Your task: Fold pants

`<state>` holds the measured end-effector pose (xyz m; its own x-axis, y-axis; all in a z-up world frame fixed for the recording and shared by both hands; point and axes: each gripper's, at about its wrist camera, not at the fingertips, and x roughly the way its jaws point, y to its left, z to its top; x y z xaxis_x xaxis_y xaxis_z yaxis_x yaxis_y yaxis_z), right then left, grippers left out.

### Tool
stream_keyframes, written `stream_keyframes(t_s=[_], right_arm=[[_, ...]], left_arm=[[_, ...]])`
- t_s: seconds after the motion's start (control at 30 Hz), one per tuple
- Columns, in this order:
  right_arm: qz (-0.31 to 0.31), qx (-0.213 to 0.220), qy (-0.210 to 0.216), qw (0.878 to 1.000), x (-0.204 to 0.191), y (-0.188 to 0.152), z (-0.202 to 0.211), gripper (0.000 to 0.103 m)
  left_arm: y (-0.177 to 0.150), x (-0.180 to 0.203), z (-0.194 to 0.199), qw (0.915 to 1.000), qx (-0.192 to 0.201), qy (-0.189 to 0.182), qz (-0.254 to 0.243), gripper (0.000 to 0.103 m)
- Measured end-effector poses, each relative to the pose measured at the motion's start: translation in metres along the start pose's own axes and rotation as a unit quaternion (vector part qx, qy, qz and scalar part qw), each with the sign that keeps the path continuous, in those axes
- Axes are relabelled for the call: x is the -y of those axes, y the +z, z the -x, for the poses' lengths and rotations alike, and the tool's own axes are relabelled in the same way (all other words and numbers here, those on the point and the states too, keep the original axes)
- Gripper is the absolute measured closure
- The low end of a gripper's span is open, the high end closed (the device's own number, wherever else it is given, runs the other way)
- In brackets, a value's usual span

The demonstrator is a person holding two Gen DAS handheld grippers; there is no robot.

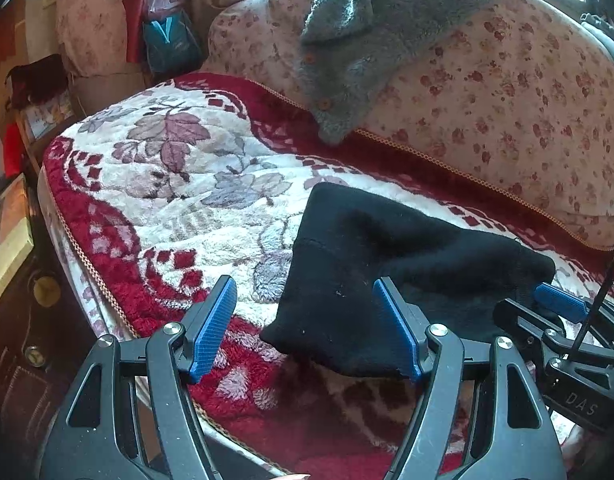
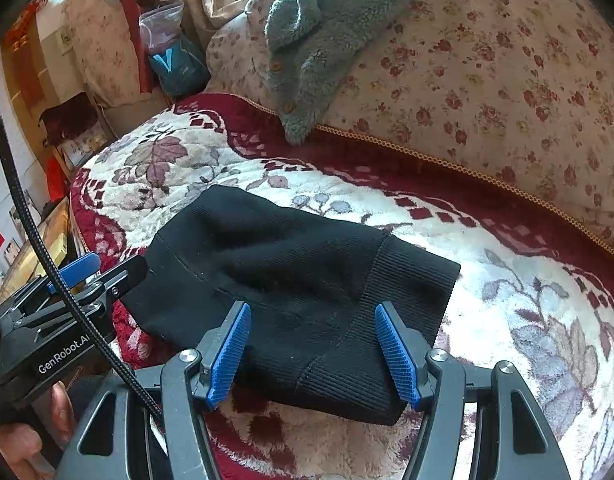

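Observation:
The black knit pants lie folded into a compact bundle on the red and white floral blanket; they also show in the right wrist view. My left gripper is open, its blue pads spread over the bundle's left edge, holding nothing. My right gripper is open just above the bundle's near ribbed edge, empty. Each gripper shows in the other's view: the right one at the bundle's right end, the left one at its left end.
A floral cushion with a grey fleece garment draped on it backs the seat. The blanket's left edge drops off beside dark furniture. Bags and boxes stand at the far left.

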<state>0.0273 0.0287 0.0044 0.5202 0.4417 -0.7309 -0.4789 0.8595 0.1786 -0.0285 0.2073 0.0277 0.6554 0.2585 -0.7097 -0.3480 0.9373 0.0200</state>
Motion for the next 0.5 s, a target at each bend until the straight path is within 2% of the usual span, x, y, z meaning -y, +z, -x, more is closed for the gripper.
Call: stream_keyframes(t_s=[0.5], right_arm=[[0.003, -0.006, -0.002, 1.000, -0.0014, -0.0013, -0.0043, 0.041]], left_arm=[[0.0011, 0.0015, -0.0016, 1.0000, -0.001, 0.000, 0.001, 0.032]])
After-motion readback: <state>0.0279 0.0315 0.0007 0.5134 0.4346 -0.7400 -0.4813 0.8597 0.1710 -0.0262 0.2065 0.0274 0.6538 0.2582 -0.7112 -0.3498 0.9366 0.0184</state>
